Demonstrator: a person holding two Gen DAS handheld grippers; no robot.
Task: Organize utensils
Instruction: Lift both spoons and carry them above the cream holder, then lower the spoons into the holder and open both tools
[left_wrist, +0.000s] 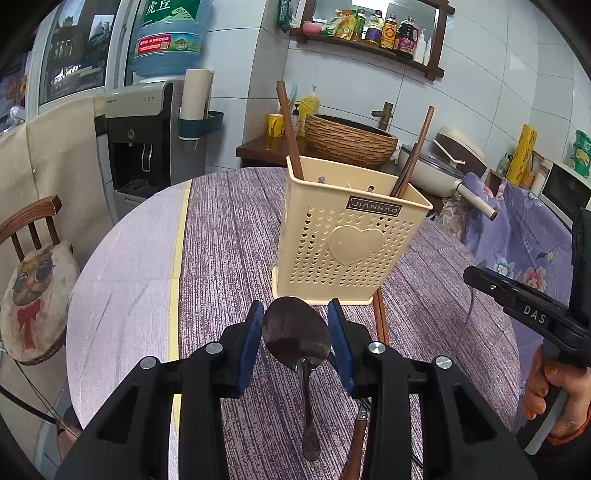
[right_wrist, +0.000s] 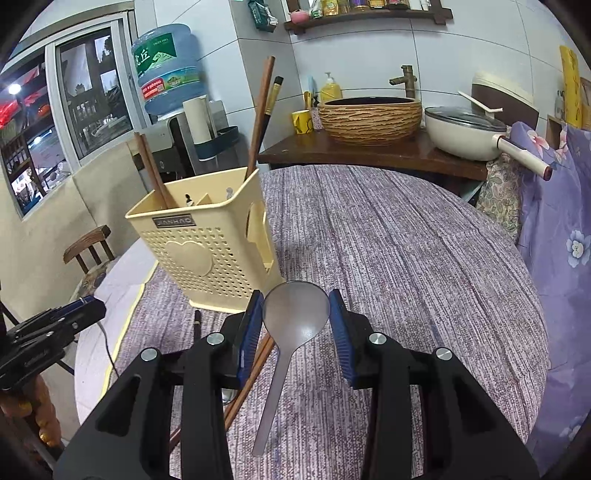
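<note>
A cream perforated utensil holder (left_wrist: 347, 236) stands on the purple tablecloth, with brown chopsticks (left_wrist: 290, 129) upright in it; it also shows in the right wrist view (right_wrist: 207, 251). My left gripper (left_wrist: 295, 332) is shut on the bowl of a dark metal spoon (left_wrist: 295, 336), just in front of the holder. My right gripper (right_wrist: 295, 321) is shut on the bowl of a grey matte spoon (right_wrist: 295, 314), to the right of the holder. Loose chopsticks (right_wrist: 251, 380) lie on the cloth below the right gripper and beside the holder (left_wrist: 380, 321).
The round table (right_wrist: 406, 258) has a pale strip on its left side (left_wrist: 122, 280). A wooden chair (left_wrist: 33, 280) with a cushion stands left. A water dispenser (left_wrist: 147, 140), woven basin (right_wrist: 369, 114) and white pan (right_wrist: 465, 133) stand behind the table.
</note>
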